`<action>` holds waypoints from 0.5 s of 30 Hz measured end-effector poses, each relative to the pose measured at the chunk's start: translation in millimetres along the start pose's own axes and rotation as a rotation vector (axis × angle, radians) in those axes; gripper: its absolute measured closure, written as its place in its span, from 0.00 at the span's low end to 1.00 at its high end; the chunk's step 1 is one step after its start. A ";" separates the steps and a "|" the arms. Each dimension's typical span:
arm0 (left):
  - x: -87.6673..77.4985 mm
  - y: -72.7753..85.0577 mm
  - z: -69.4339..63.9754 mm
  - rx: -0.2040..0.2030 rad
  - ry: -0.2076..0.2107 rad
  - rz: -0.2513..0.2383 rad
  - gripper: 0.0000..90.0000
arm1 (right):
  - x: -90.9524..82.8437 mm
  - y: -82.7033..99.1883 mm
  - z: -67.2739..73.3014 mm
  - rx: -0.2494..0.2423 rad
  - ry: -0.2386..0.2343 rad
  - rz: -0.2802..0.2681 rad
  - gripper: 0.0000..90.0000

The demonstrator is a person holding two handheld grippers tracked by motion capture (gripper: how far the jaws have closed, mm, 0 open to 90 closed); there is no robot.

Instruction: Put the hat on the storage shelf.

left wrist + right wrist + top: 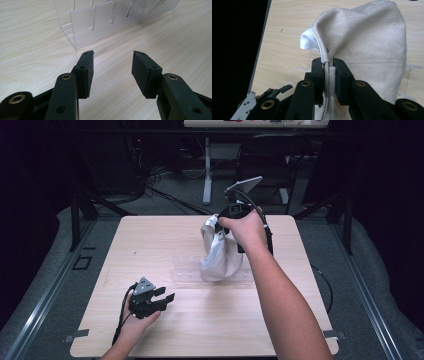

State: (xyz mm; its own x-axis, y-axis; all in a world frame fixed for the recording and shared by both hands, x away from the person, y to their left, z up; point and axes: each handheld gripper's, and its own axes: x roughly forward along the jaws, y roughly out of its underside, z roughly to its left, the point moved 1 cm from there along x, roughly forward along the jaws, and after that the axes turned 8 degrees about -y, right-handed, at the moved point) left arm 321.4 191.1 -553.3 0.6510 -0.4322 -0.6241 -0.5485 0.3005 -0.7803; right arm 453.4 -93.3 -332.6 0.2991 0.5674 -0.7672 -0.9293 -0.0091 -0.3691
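A cream cloth bag (220, 256) hangs over the middle of the wooden table (150, 240), its lower end resting by a clear acrylic stand (186, 271). My right gripper (220, 227) is shut on the bag's upper seam; in the right gripper view both pads (328, 63) pinch the hem of the bag (367, 42), whose white lining folds out beside them. My left gripper (167, 297) sits low over the table's front left, open, with nothing between its jaws. The left gripper view has the open gripper (112, 65) pointing at the acrylic stand (100, 22), a short way off.
The table's left edge runs close to the left hand, with dark floor beyond it. Past the far edge stand a desk leg (207, 170), cables and a chair (270, 160). Bare wood lies between the two grippers.
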 end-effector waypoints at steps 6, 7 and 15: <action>0.1 -0.8 2.6 -0.017 -0.011 -0.021 0.58 | 0.0 4.2 -0.8 -0.016 -0.005 0.014 0.86; 0.4 -0.7 2.9 -0.014 -0.012 -0.020 0.58 | -0.1 4.7 -1.1 -0.007 -0.008 0.006 0.85; 0.5 0.3 4.5 -0.016 -0.014 -0.012 0.57 | -4.9 4.7 -6.2 0.004 -0.032 0.002 0.78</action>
State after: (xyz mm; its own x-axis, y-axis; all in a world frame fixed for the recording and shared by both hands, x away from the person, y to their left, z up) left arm 323.9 194.8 -554.0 0.6646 -0.4241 -0.6152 -0.5491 0.2813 -0.7870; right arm 448.9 -101.3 -333.9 0.2899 0.5935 -0.7508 -0.9310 -0.0072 -0.3651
